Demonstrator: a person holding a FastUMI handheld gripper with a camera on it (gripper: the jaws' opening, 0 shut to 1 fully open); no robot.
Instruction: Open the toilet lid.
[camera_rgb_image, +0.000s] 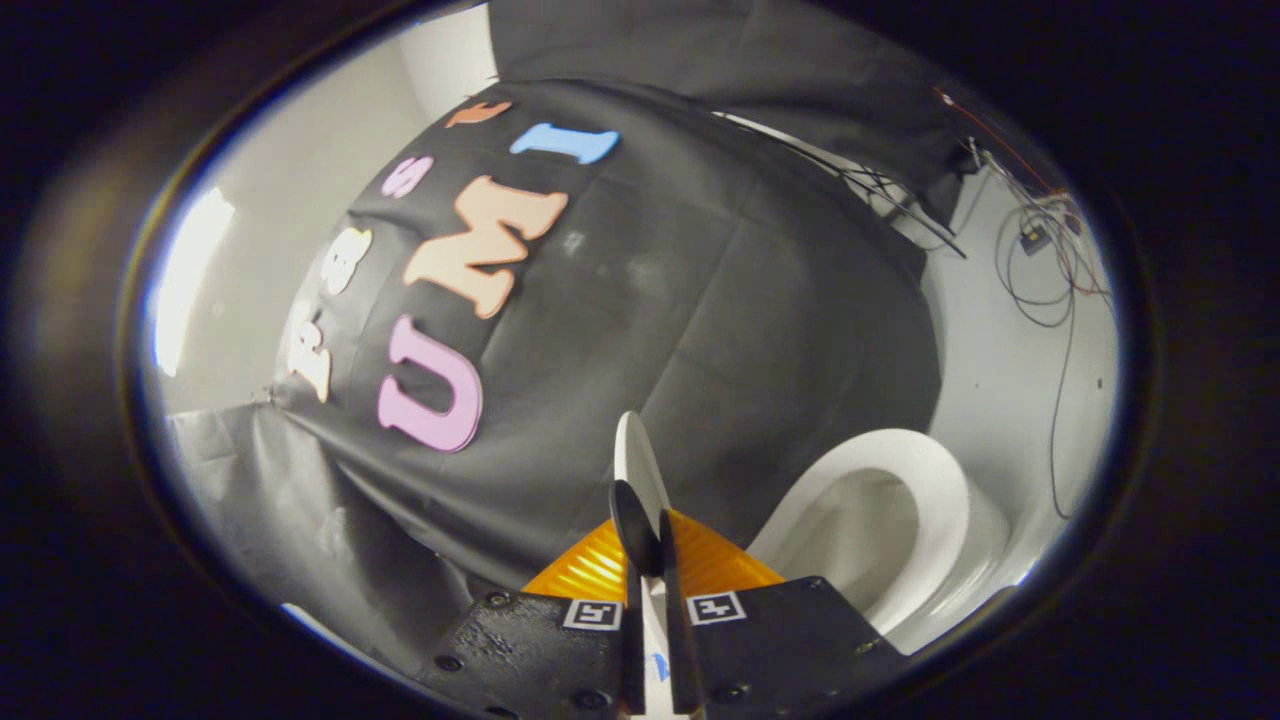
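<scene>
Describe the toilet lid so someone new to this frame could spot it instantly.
Start at the white toilet in front of the black cloth wall. The lid is the thin white plate seen edge-on, clamped in the gripper. Unlike the open oval seat ring beside it, it looks like a narrow upright sliver.

Recording booth: cloth wall (760, 330), toilet (900, 520), loose cables (1050, 270).

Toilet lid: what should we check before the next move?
1. Jaws closed on the toilet lid: ok, its thin edge sits pinched between them.
2. Gripper placement: ok, at the lid's rim.
3. Lid lifted off the seat: ok, it stands edge-on, apart from it.
4. Bowl uncovered: ok.
5. Lid fully back against its rest: cannot tell.
6. Cables on the wall out of the way: ok, beyond the toilet.
</scene>
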